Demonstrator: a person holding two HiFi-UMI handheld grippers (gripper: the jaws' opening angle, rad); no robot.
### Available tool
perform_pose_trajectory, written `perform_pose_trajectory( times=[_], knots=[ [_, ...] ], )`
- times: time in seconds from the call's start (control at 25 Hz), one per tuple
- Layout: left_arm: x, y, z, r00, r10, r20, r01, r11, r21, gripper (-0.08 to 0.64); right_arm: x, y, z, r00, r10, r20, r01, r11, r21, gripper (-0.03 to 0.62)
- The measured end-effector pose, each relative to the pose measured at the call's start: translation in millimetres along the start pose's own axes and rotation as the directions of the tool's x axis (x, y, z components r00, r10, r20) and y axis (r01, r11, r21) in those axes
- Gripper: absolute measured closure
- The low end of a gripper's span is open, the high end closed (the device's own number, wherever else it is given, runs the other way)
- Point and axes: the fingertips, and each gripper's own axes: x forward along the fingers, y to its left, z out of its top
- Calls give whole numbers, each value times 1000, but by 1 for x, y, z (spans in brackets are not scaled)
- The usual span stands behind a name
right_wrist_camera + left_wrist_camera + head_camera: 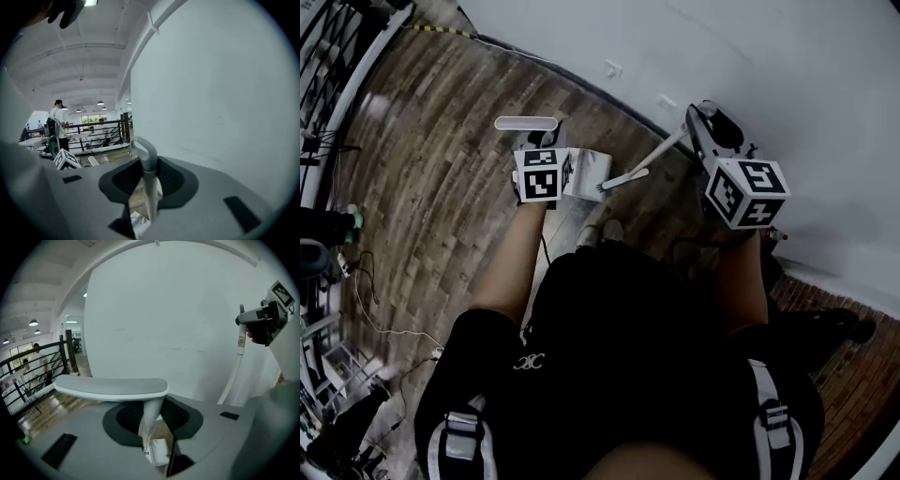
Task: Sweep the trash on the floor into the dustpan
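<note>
My left gripper (544, 155) is shut on the stem of the dustpan's upright handle, whose white T-shaped top (527, 123) sticks out above the jaws. That top (111, 387) fills the left gripper view, with the stem (151, 420) clamped between the jaws. The white dustpan (587, 173) rests on the wooden floor just right of this gripper. My right gripper (712, 131) is shut on the broom's grey handle (146, 161), and the broom head (622, 179) touches the dustpan's edge. White paper trash (158, 451) shows below the left jaws.
A white wall (741, 56) with a dark baseboard runs close behind the dustpan and broom. A black railing (337, 84) borders the floor at the left, with cables and clutter (337, 281) beside it. People stand far off behind the railing (89, 133).
</note>
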Motion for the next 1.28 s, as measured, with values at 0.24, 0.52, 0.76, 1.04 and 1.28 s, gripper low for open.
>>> perform_pose_trajectory(
  times=[0.24,0.52,0.76,1.04,1.28],
  knots=[
    [-38,-26,82,990,-71,122,59,994,97,451,-49,-35,31,971,-204,123,204,979,10,483],
    [-73,-53,142,964,-119,237,82,984,157,452,-70,-56,1,928,-337,157,337,941,29,483],
    [-82,-58,175,941,-143,307,103,984,143,451,-71,-73,3,916,-376,143,374,927,42,483],
    [-95,-77,187,917,-192,349,148,978,150,453,-83,-74,12,905,-388,174,383,922,61,483],
    [-80,-97,190,908,-223,354,178,972,155,453,-75,-84,0,916,-363,169,357,932,67,483]
  ],
)
